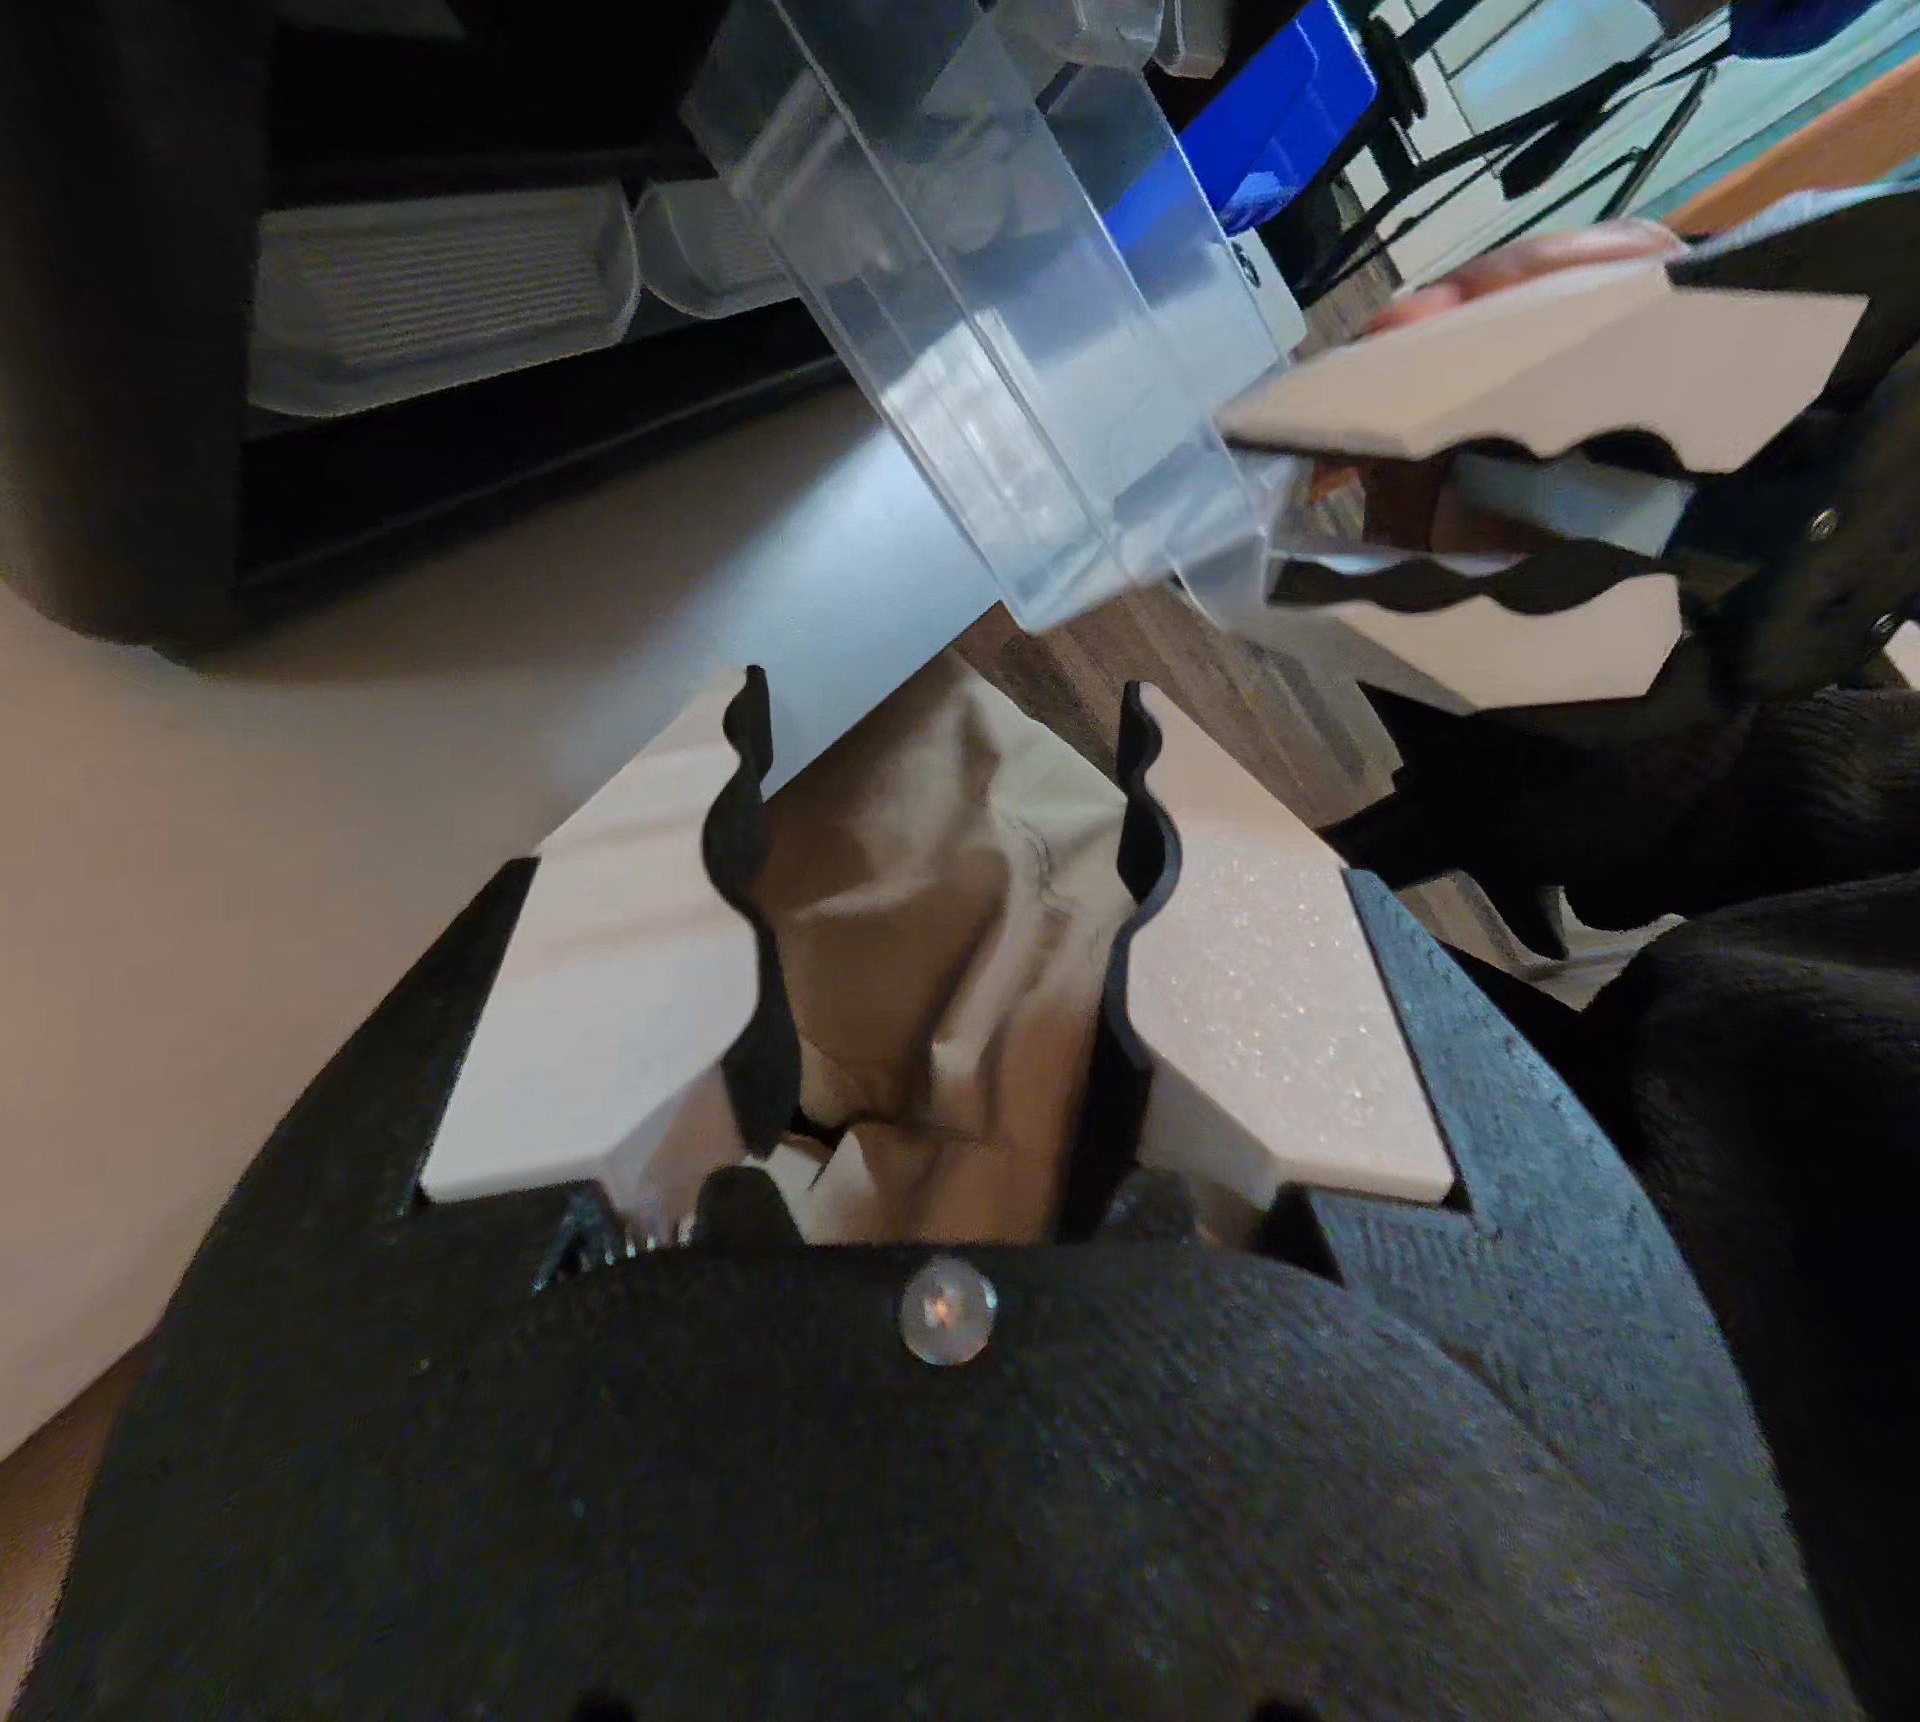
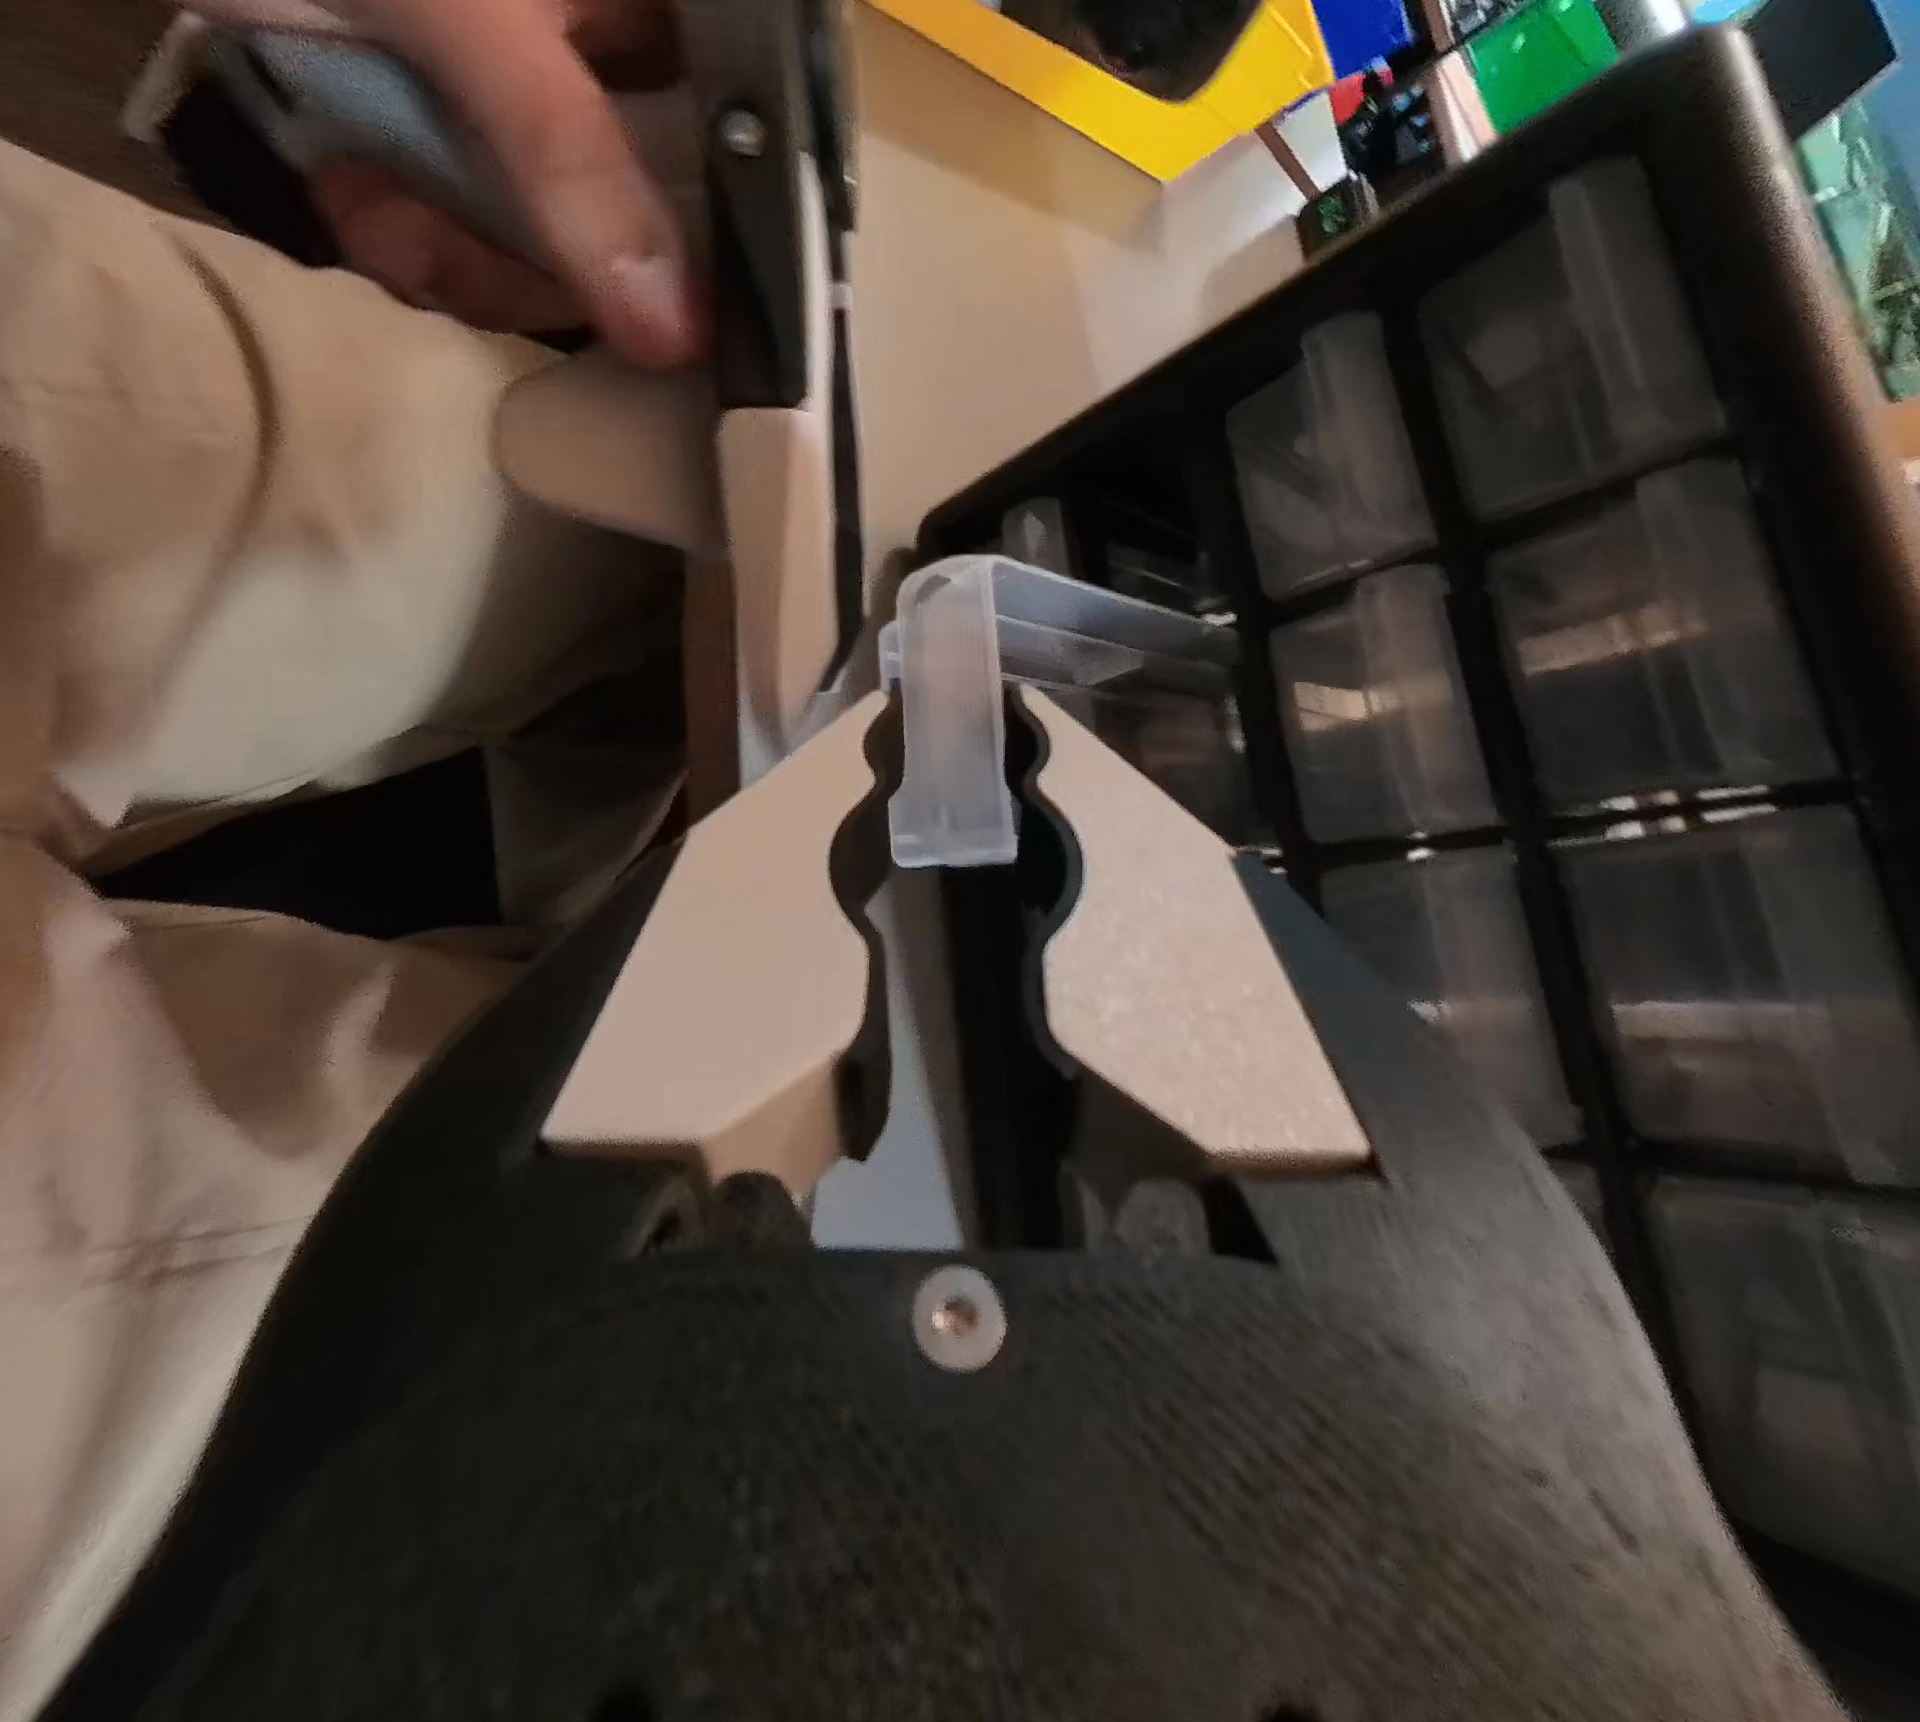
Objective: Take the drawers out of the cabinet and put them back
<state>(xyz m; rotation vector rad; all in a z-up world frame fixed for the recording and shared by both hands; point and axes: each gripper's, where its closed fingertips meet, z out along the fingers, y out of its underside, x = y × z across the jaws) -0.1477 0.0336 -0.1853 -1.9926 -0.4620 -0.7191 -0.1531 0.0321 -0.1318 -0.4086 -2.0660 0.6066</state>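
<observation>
Left gripper [image 1: 940, 737]: jaws stand apart with nothing between them; beige fabric shows through the gap, and the tips lie just below the clear drawer, not touching it as far as the left wrist view shows.

Right gripper [image 2: 951, 737]: jaws closed on the front handle tab of the clear drawer; in the left wrist view it enters from the right side [image 1: 1262, 519] and clamps the drawer's near end.

Clear drawer [image 1: 997, 342]: transparent, held in the air and tilted, its far end pointing towards the cabinet front; whether that end sits inside a slot cannot be told. In the right wrist view only its handle tab [image 2: 951, 737] and a short stretch of its wall are seen.

Cabinet [image 2: 1787, 301]: black frame divided into a grid of compartments, most holding smoky translucent drawers; it stands on the table.

Table [image 1: 364, 789]: pale beige top, bare in front of the cabinet.

Hand [image 2: 436, 10]: a person's hand grips the body of the other gripper, upper left in the right wrist view.

Blue bin [image 1: 1288, 114]: behind the clear drawer, beside the cabinet.

Yellow bin [image 2: 1101, 72]: in the background above the table.
</observation>
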